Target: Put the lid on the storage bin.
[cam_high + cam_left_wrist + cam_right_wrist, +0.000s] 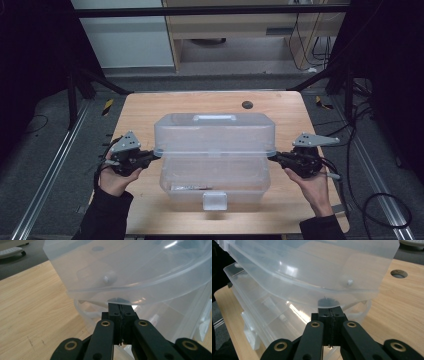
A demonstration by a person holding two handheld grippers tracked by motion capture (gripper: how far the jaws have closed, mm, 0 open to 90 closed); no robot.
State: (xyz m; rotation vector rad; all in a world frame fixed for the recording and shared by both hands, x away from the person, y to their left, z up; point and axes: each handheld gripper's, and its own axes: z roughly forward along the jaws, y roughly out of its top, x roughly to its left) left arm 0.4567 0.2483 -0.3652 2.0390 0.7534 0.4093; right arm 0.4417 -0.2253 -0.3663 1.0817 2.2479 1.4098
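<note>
Both grippers — left gripper [152, 155], right gripper [274, 156] — are pinching, jaws closed, the lid [215, 134] rim's opposite ends, holding it tilted above the box [215, 187] mid-worktop.

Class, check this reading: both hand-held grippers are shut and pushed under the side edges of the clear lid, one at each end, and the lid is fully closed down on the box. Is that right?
Not quite. The lid is not closed: the high view shows it raised above the box, with a gap at the front. The rest holds: the left hand-held gripper and right hand-held gripper are shut under its side edges.
</note>
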